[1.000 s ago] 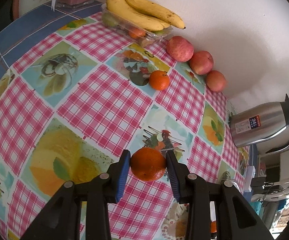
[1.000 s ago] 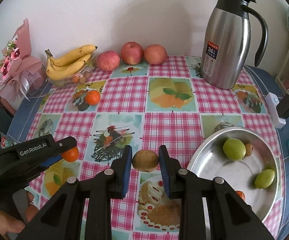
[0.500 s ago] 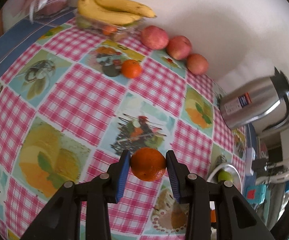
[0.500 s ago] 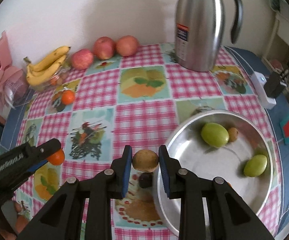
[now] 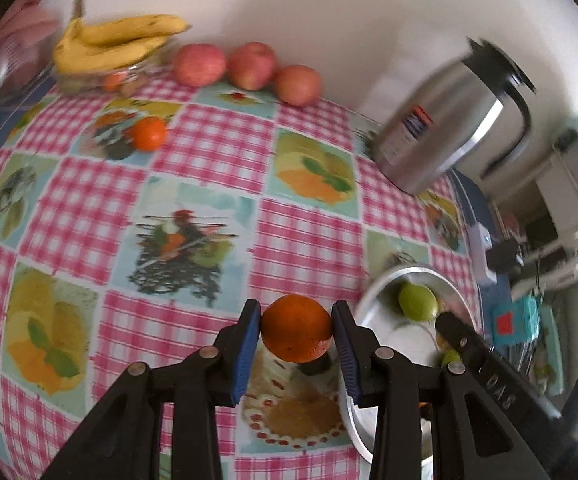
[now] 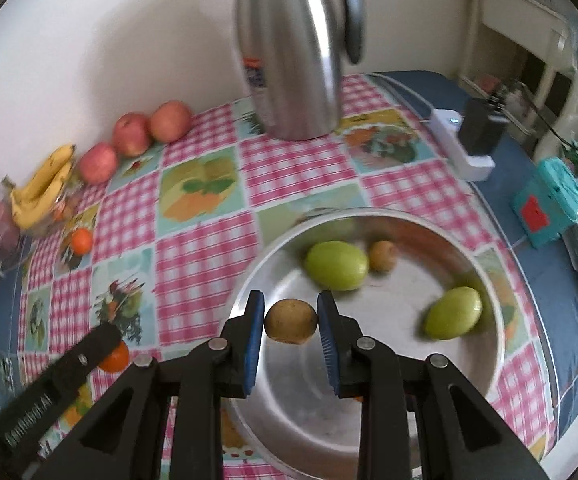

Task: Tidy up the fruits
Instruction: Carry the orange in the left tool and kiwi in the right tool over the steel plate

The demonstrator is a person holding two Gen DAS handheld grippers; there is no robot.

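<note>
My left gripper (image 5: 296, 334) is shut on an orange (image 5: 296, 332), held above the tablecloth just left of the steel bowl (image 5: 373, 292). My right gripper (image 6: 291, 322) is shut on a small brown kiwi (image 6: 291, 321), held over the left part of the steel bowl (image 6: 493, 352). Inside the bowl lie two green fruits (image 6: 336, 265) (image 6: 453, 312) and a small brown fruit (image 6: 383, 255). The left gripper's finger with its orange (image 6: 114, 358) shows at the lower left of the right wrist view.
Along the wall stand a bunch of bananas (image 5: 117, 42) on a clear tray, three red apples (image 5: 249, 66) and a steel thermos jug (image 6: 293, 52). A loose orange (image 5: 149, 133) lies on the checked cloth. A white power strip (image 6: 461, 148) and a teal box (image 6: 549, 204) sit at the right.
Both grippers have moved right towards the bowl with their fruit still gripped. The right one now hangs over the bowl; the left one has come up beside its rim.
</note>
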